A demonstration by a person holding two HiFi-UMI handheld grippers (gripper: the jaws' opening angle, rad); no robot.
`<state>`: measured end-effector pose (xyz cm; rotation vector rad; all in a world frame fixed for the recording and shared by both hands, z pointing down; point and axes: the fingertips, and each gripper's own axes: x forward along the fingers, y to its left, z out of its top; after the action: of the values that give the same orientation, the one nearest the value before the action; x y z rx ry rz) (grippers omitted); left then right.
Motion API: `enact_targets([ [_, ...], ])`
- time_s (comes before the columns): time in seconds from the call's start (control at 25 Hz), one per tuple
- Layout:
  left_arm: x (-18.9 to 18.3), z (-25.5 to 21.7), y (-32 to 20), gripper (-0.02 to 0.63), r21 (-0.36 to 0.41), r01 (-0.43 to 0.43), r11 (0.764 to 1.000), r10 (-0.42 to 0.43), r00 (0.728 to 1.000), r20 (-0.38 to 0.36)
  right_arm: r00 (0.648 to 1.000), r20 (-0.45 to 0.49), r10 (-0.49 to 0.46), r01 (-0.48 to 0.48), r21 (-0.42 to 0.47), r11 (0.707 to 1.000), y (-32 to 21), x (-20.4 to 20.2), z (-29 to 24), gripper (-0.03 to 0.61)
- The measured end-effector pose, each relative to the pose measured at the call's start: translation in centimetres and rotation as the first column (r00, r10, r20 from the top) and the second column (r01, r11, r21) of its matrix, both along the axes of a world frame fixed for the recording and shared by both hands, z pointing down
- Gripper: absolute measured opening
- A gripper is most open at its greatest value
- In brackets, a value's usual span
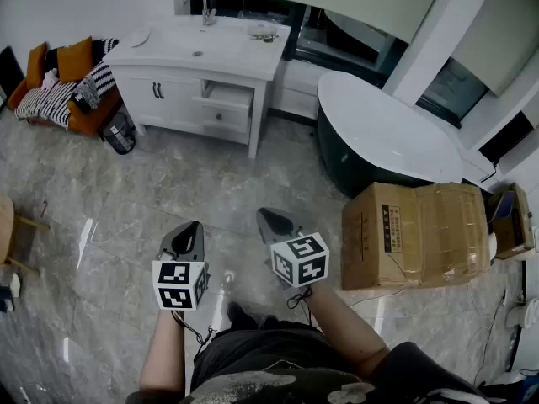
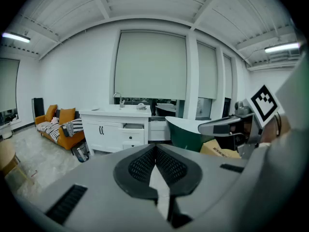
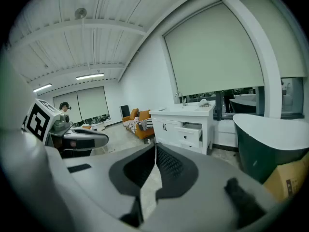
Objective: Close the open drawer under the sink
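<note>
A white vanity [image 1: 195, 55] with a sink stands against the far wall, several steps away across the marble floor. Its upper right drawer [image 1: 226, 98] is pulled out; the drawer below it is closed. The open drawer [image 2: 133, 127] shows small and distant in the left gripper view, and the same drawer [image 3: 192, 128] shows past the jaws in the right gripper view. My left gripper [image 1: 187, 231] and right gripper [image 1: 271, 218] are held side by side low in front of me, both pointing toward the vanity. Each is shut with nothing in it.
A dark green bathtub [image 1: 383, 133] with a white rim stands right of the vanity. In front of it lies a large cardboard box [image 1: 417, 234]. An orange sofa [image 1: 63, 82] and a black bin [image 1: 120, 133] are left of the vanity. A wooden stool [image 1: 8, 234] is at the left edge.
</note>
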<state>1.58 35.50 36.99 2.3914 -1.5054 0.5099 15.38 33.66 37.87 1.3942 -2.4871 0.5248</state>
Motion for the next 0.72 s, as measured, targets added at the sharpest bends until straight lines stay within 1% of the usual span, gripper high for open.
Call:
enact_targets([
  [0.24, 1.4, -0.9, 1.1, 0.014, 0.012, 0.012, 1.000, -0.012, 1.000, -0.014, 1.000, -0.015, -0.018, 0.018, 0.008, 1.000, 0.7, 0.9, -0.8, 0.028],
  [0.56, 1.7, -1.1, 1.1, 0.014, 0.019, 0.012, 1.000, -0.012, 1.000, -0.024, 1.000, -0.019, -0.024, 0.024, 0.007, 1.000, 1.0, 1.1, -0.8, 0.026],
  [0.64, 1.6, -1.3, 1.0, 0.014, 0.023, 0.016, 1.000, -0.015, 1.000, -0.028, 1.000, -0.010, -0.014, 0.014, 0.009, 1.000, 0.9, 1.1, -0.8, 0.026],
  [0.72, 1.1, -1.4, 0.9, 0.014, 0.033, 0.022, 0.999, -0.021, 0.999, -0.028, 1.000, 0.025, 0.007, -0.008, 0.016, 1.000, 0.6, 1.0, -1.0, 0.028],
])
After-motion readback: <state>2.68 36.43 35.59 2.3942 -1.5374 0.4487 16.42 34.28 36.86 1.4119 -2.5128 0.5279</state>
